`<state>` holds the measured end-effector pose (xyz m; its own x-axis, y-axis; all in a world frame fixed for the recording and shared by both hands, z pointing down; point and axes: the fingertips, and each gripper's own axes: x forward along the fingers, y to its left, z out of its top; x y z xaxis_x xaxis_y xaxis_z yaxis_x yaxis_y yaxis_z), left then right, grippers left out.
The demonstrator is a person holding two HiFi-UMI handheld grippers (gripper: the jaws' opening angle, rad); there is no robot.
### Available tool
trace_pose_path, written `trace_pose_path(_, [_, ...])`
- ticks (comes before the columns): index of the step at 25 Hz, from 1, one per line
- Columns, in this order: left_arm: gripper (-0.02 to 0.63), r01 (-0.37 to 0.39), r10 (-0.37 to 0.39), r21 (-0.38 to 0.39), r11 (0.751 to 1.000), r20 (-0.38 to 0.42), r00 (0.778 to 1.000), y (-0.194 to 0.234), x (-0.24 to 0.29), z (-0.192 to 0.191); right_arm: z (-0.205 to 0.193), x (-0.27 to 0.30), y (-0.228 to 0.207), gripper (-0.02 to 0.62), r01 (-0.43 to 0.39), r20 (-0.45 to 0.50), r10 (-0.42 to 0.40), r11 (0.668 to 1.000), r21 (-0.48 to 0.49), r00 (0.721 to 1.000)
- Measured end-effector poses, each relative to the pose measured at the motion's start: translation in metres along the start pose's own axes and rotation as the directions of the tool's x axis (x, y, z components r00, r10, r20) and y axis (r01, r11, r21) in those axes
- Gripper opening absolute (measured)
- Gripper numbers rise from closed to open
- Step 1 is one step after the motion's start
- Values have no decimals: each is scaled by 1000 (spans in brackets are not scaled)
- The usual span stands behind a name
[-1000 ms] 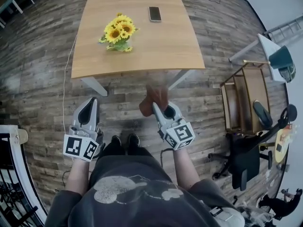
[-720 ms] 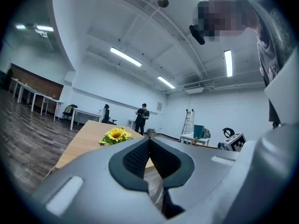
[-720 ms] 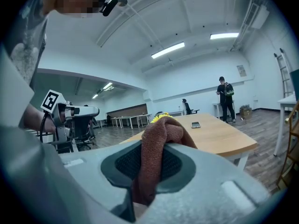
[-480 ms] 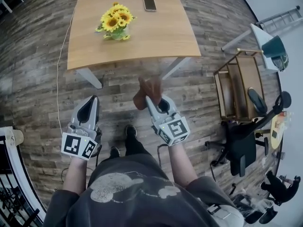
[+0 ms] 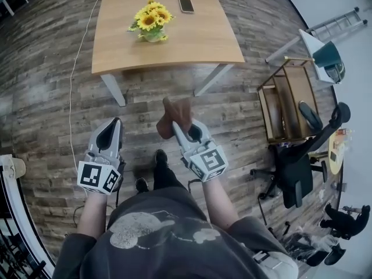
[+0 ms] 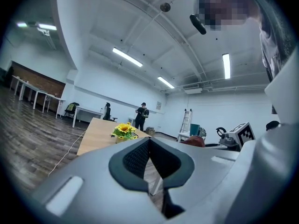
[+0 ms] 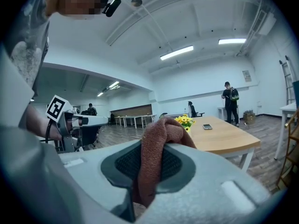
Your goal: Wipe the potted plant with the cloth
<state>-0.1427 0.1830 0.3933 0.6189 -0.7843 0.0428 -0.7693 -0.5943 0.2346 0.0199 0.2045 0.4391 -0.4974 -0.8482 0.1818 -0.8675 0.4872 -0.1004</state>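
Right tool clamps the brown cloth; left tool is closed on nothing. Both hang well short of the surface, whose left part bears the potted plant. The approach looks in hand; next the cloth must be carried to the leaves.

Head camera looked steeply down from behind the left gripper and right gripper; their cameras faced ahead, sharing the far potted plant.
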Motion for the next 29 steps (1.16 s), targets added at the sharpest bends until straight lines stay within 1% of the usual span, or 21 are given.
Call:
trace_pose_path(5, [18,26,-26,-3,1000,-3,1000,-7,-35,-1,-2,-16,34,54,9,7,-9,1000,-3,1000])
trace_pose_path(10, [18,37,-37,-3,999,-2,999,-12,-62,-13,-10,-37,55,54,31,-11,-31,999,-21,999])
trace_pose_path(22, [18,103,-103,19,994,-8,995,-42,-96,-21,-17,-88,72,54,128,10,-128,992,-2,992])
trace_pose_path(29, [18,115,-115,20,993,-19,993,-49,-104,-27,-26,-106,80,54,152,5,-152,988,-1,988])
